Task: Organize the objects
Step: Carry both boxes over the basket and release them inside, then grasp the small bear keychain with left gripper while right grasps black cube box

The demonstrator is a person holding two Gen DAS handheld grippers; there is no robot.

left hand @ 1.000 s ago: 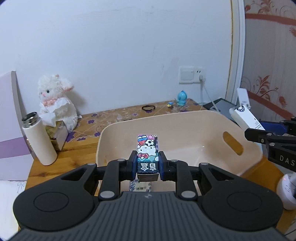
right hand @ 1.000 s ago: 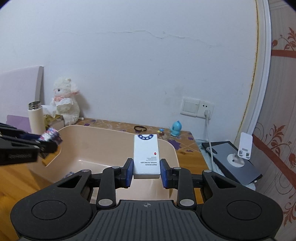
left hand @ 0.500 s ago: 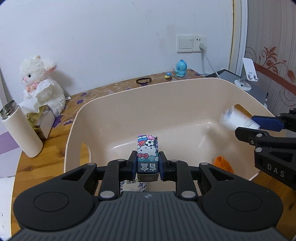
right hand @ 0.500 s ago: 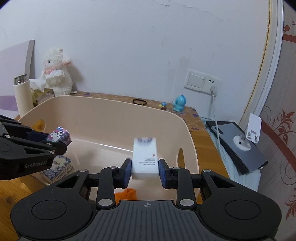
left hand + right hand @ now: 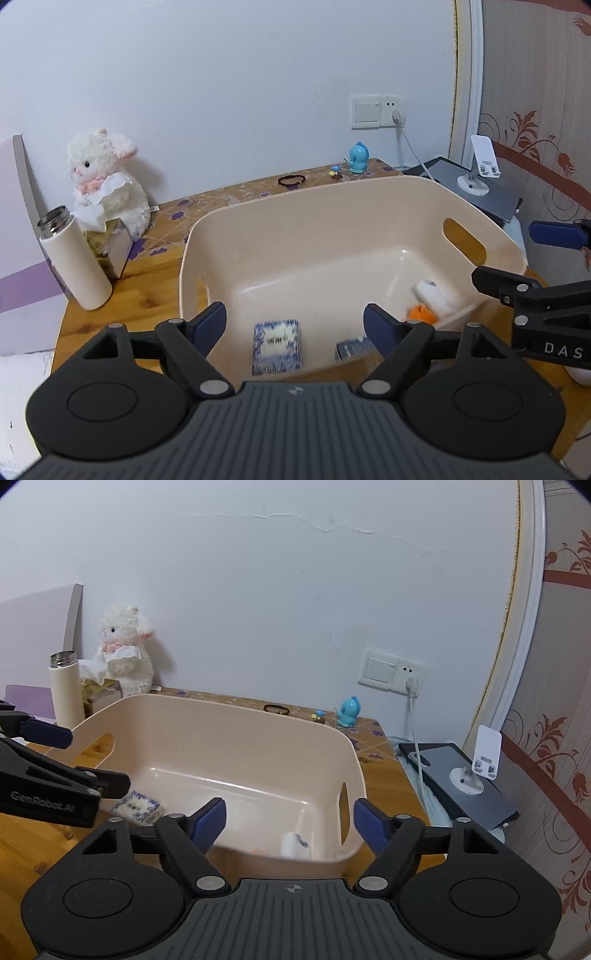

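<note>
Both grippers, left gripper (image 5: 295, 317) and right gripper (image 5: 290, 818), hover with jaws wide and empty over the beige bin (image 5: 332, 192) at frame centre. Its floor holds a patterned box (image 5: 277, 347) and white box (image 5: 434, 297). Best next: lift clear before seeking tabletop (image 5: 147, 273) items.

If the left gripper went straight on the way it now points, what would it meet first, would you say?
Probably the blue-patterned packet on the floor of the beige tub, which lies between the left gripper's open fingers; depth is uncertain.
</note>
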